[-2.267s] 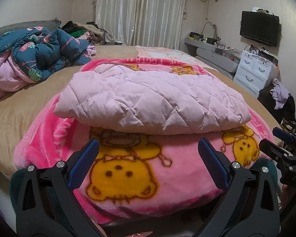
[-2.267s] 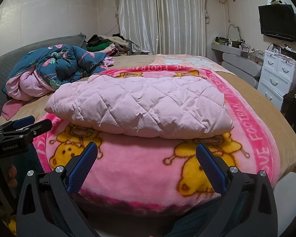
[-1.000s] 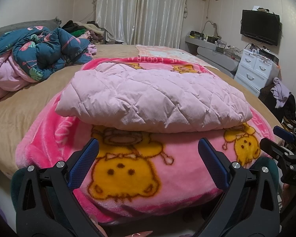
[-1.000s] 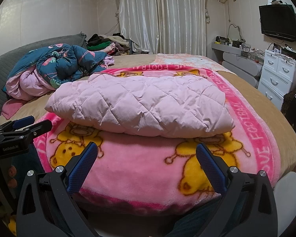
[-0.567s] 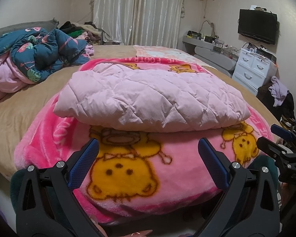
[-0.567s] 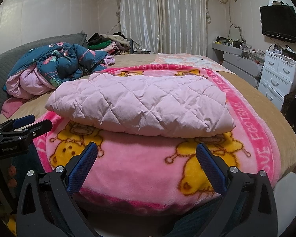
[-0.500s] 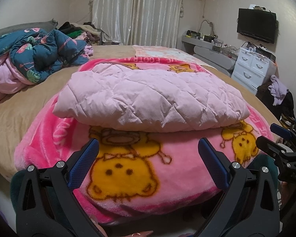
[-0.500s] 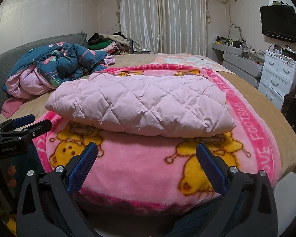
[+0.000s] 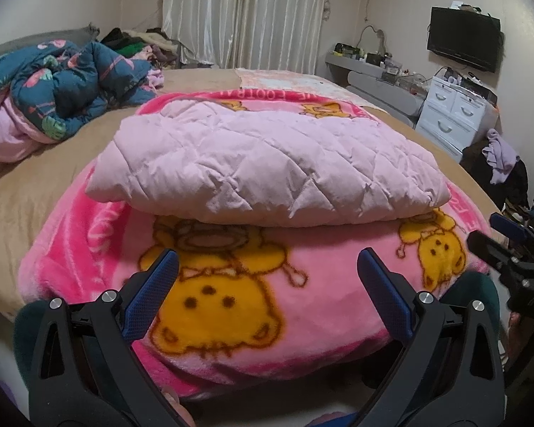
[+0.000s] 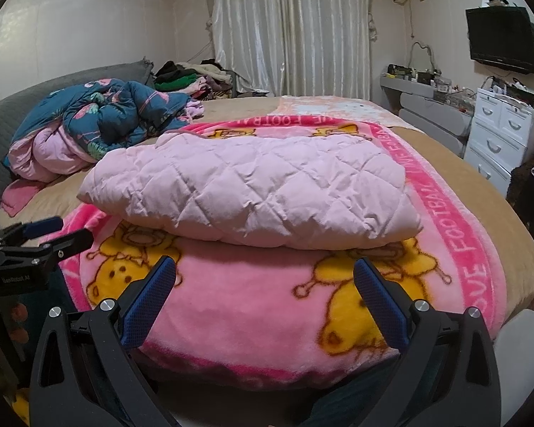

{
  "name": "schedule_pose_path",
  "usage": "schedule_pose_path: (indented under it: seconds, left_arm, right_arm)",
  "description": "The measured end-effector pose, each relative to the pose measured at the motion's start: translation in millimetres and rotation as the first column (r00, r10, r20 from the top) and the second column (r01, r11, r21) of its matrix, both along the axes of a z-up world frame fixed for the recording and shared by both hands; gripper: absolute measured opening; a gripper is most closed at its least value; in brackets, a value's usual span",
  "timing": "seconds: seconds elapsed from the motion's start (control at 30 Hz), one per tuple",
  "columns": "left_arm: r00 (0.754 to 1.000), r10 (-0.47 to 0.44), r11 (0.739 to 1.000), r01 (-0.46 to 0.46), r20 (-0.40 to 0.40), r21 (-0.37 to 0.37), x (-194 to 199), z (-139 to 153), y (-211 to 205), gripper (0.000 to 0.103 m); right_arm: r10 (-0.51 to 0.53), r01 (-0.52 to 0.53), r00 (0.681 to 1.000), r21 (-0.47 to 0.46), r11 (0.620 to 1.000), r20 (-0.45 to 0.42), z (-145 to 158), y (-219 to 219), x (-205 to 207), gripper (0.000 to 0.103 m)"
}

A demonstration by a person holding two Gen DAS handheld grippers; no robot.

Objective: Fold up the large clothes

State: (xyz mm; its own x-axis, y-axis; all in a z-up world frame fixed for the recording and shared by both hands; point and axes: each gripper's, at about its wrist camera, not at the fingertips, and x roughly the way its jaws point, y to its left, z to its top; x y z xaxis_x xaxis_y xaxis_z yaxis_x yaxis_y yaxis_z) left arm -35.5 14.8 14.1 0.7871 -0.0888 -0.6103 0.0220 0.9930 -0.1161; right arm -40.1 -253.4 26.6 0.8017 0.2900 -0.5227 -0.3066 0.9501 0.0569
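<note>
Pink quilted fabric fills the middle of both views: your folded jacket (image 9: 267, 163) lies flat on the fleece blanket (image 9: 231, 302), the one with the yellow cartoon bears, spread across the tan bed (image 9: 28, 185). Your left gripper (image 9: 267, 284) hangs at the near edge of the blanket with its blue-padded fingers (image 9: 153, 295) spread wide and nothing between them. Your right gripper (image 10: 265, 284) sits the same way, wide apart and holding nothing, short of the jacket (image 10: 252, 192) and not touching it.

From your left camera you see the right gripper (image 9: 509, 252) poking in at the far right edge, beside the blanket's corner; its jaws are too side-on there to judge. That view also shows a dark chair draped with lilac clothing (image 9: 498, 156) in front of the white drawers (image 9: 452, 114).

From your right camera the left gripper (image 10: 42, 242) enters at the left edge. This view shows more of the grey headboard (image 10: 53, 85), the lettered pink border (image 10: 441, 213) running down the blanket's (image 10: 249, 313) right side, and a pale rounded surface (image 10: 523, 348) at the lower right that the other camera does not catch. The crumpled blue floral duvet (image 10: 117, 117) and the clothes pile (image 10: 192, 74) behind it appear in both, well apart from the jacket.
</note>
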Motion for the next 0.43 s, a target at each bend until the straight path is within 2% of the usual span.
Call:
schedule_pose_path:
  seconds: [0.17,0.27,0.37,0.43]
  left_arm:
    - [0.999,0.033,0.999,-0.033,-0.002,-0.004,10.7,-2.1,9.2,0.094]
    - [0.996,0.088,0.996,-0.089,-0.028,-0.023,25.2,-3.2,32.6,0.094]
    - [0.979,0.197,0.98,-0.198,-0.042,-0.027,43.7,-0.1,78.9,0.094]
    - [0.953,0.302,0.953,-0.302,-0.016,-0.01,55.0,6.2,123.3,0.094]
  right_arm:
    - [-0.079,0.079,0.997,0.028,0.996,-0.008,-0.4,-30.0,9.7,0.099]
    - [-0.181,0.181,0.984,0.047,0.982,-0.002,-1.2,-68.7,18.7,0.099]
    - [-0.357,0.357,0.934,0.054,0.932,-0.02,-10.9,-131.9,34.3,0.099]
    - [-0.499,0.5,0.866,0.022,0.866,-0.033,-24.5,-183.6,45.0,0.099]
